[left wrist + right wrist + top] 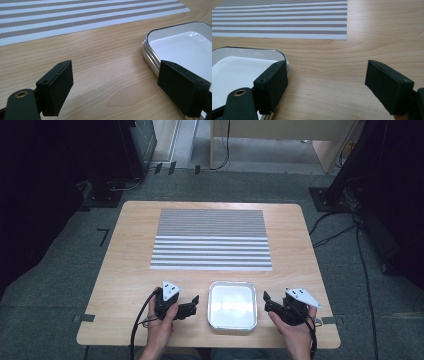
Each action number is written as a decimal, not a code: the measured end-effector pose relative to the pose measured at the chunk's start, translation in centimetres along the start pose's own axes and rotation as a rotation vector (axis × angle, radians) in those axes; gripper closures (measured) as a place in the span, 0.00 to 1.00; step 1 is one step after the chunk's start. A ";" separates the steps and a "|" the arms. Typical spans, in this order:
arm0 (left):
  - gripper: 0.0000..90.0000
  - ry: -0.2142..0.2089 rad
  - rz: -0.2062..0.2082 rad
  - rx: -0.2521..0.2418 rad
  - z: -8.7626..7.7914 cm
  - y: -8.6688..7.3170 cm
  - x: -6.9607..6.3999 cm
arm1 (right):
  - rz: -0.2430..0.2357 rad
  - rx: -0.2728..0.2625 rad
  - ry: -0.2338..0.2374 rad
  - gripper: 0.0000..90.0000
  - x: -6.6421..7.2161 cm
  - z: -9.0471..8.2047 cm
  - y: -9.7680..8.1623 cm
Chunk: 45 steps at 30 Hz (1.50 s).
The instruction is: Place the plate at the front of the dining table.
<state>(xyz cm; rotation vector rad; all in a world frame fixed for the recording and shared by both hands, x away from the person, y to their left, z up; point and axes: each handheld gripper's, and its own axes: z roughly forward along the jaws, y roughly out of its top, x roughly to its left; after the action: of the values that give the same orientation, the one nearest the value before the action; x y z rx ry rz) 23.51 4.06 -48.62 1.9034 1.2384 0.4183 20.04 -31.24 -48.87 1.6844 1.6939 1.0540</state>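
1. Table (125, 270): pale wood with rounded corners; its near edge runs just below both hands.
2. Mat (211, 239): striped, flat on the far half of the table, with bare wood on all four sides of it.
3. Tray (232, 305): shallow, white inside with a metal rim, near the front edge, between the two grippers and just short of the mat's near edge.
4. Open room: bare wood lies left of the left gripper (195, 303) and right of the right gripper (266, 301).
5. Left gripper: jaws wide apart, holding nothing; in the left gripper view one jaw stands close against the tray's rim (150, 62), contact unclear.
6. Right gripper: jaws wide apart, empty; in the right gripper view one jaw overlaps the tray's corner (283, 56), the other stands over bare wood.
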 end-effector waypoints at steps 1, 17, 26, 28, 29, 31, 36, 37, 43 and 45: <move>0.15 -0.001 0.004 0.002 0.1 0.0 -0.2 | -0.001 0.001 0.002 0.20 0.1 0.0 0.0; 0.15 -0.037 0.014 0.011 1.3 0.1 -3.2 | -0.004 -0.004 0.067 0.33 1.1 0.0 -0.3; 0.16 -0.049 0.002 0.009 2.1 0.1 -4.3 | 0.060 -0.042 0.125 0.51 1.1 -0.3 -0.5; 0.16 -0.053 -0.004 -0.002 2.1 0.1 -4.5 | 0.086 -0.051 0.159 0.52 1.1 -0.3 -0.6; 0.16 -0.053 -0.004 -0.002 2.1 0.1 -4.5 | 0.090 -0.054 0.170 0.53 1.1 -0.3 -0.6; 0.17 -0.075 0.012 -0.039 1.9 0.1 -4.9 | 0.095 -0.056 0.185 0.54 1.2 -0.3 -0.7; 0.17 -0.058 0.008 -0.030 2.1 0.3 -5.4 | 0.137 -0.014 0.244 0.59 1.1 0.0 -0.8; 0.19 -0.058 0.008 -0.030 2.1 0.3 -5.4 | 0.140 -0.007 0.256 0.60 1.1 0.1 -0.8; 0.36 -0.030 -0.025 -0.006 2.5 0.3 -5.5 | 0.232 0.051 0.343 0.71 0.6 0.6 -1.1; 0.41 -0.033 -0.046 0.007 2.6 0.2 -5.3 | 0.288 0.053 0.405 0.75 0.2 0.9 -1.4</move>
<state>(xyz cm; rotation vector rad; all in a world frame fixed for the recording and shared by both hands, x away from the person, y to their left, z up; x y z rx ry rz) 22.85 -1.82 -49.28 1.8773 1.2610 0.3578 19.94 -30.83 -50.44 1.8846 1.7603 1.5865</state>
